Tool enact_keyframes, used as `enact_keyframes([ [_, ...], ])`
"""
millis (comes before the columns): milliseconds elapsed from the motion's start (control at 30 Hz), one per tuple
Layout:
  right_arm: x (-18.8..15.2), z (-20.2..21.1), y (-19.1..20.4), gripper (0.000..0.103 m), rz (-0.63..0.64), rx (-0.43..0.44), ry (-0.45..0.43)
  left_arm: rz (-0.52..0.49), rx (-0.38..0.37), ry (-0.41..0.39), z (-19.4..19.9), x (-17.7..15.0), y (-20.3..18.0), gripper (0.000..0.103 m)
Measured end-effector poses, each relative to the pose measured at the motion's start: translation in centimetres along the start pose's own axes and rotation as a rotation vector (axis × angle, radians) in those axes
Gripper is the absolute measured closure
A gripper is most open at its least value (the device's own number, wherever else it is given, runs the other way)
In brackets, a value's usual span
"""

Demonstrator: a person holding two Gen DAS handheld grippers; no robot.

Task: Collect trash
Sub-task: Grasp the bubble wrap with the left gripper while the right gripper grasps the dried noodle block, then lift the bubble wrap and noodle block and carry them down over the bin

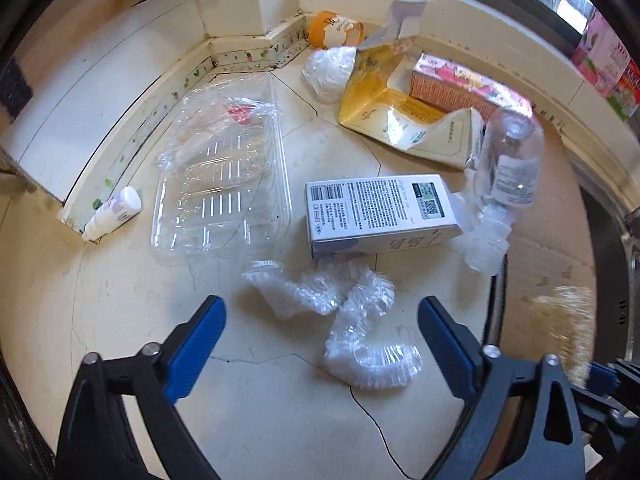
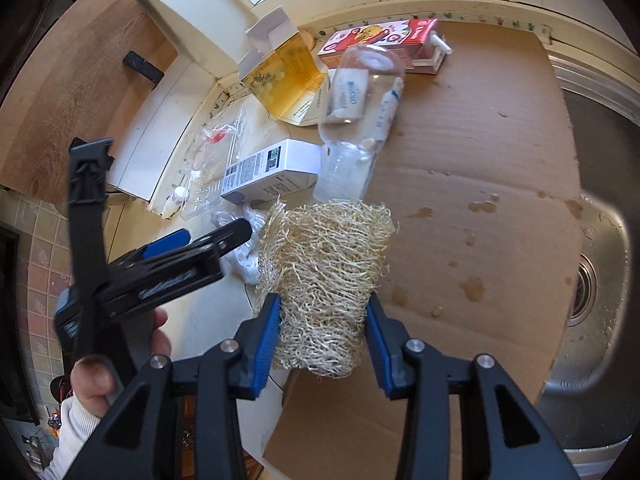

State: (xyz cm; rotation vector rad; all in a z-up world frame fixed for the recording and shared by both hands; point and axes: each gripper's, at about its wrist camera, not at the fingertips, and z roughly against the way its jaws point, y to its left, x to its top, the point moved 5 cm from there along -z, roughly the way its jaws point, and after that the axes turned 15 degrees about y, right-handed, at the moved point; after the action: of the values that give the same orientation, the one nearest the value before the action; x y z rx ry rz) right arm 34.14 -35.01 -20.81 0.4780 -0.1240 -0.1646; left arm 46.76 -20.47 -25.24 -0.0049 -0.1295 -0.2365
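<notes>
My right gripper (image 2: 322, 338) is clamped on a tan loofah sponge (image 2: 324, 280), its blue pads pressing the fibrous roll from both sides and holding it above the edge of a stained cardboard sheet (image 2: 480, 160) that covers much of the counter (image 1: 260, 400) next to a steel sink (image 2: 600, 280). My left gripper (image 1: 322, 320) hangs with its jaws spread wide over crumpled clear plastic wrap (image 1: 360, 320), nothing between the pads; in the right wrist view a hand (image 2: 116, 360) in a white sleeve holds that tool.

The rest of the trash lies toward the counter's back corner. A white printed box (image 1: 380, 212) rests on its side just beyond the wrap. A clear plastic clamshell tray (image 1: 224, 184) sits beside it, toward the counter's left edge, with a small white bottle (image 1: 114, 212) lying against the raised ledge there. A clear plastic bottle (image 1: 508, 168) lies tipped with its base on a flattened yellow carton (image 1: 384, 116), its neck down beside the white box. A pink and red carton (image 1: 460, 84) lies along the back wall, a wad of clear film (image 1: 328, 68) and an orange container (image 1: 332, 28) tucked into the corner.
</notes>
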Motion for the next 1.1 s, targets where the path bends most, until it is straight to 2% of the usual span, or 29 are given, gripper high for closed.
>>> enact_keyframes([
  [67,-0.2,0.5,-0.2,0.062,-0.002,0.001,-0.006,-0.010,0.021,0.016,-0.6,0.2,-0.4,0.027],
  [133,-0.4,1.0,-0.4,0.062,-0.006,0.005,-0.014,-0.015,0.036,0.046,-1.3,0.3,-0.7,0.049],
  [200,-0.6,1.4,-0.3,0.062,-0.008,0.005,-0.024,-0.006,0.036,0.045,-1.4,0.3,-0.7,0.057],
  [300,-1.1,1.9,-0.3,0.062,-0.009,0.002,-0.033,0.007,0.015,0.051,-1.2,0.2,-0.5,0.097],
  [433,-1.9,2.2,0.2,0.062,-0.007,0.016,-0.032,0.021,-0.005,0.040,-0.4,-0.5,-0.5,0.098],
  [667,-4.2,4.7,2.5,0.062,0.032,0.041,-0.092,0.019,-0.026,-0.053,5.7,-4.1,-0.5,0.098],
  [867,-8.8,9.0,4.3,0.062,0.058,0.048,-0.193,-0.029,-0.086,-0.139,13.1,-10.0,-1.4,0.098],
  [1100,-16.4,13.1,7.1,0.062,0.085,0.034,-0.275,-0.126,-0.164,-0.227,20.8,-17.3,-2.9,0.098],
])
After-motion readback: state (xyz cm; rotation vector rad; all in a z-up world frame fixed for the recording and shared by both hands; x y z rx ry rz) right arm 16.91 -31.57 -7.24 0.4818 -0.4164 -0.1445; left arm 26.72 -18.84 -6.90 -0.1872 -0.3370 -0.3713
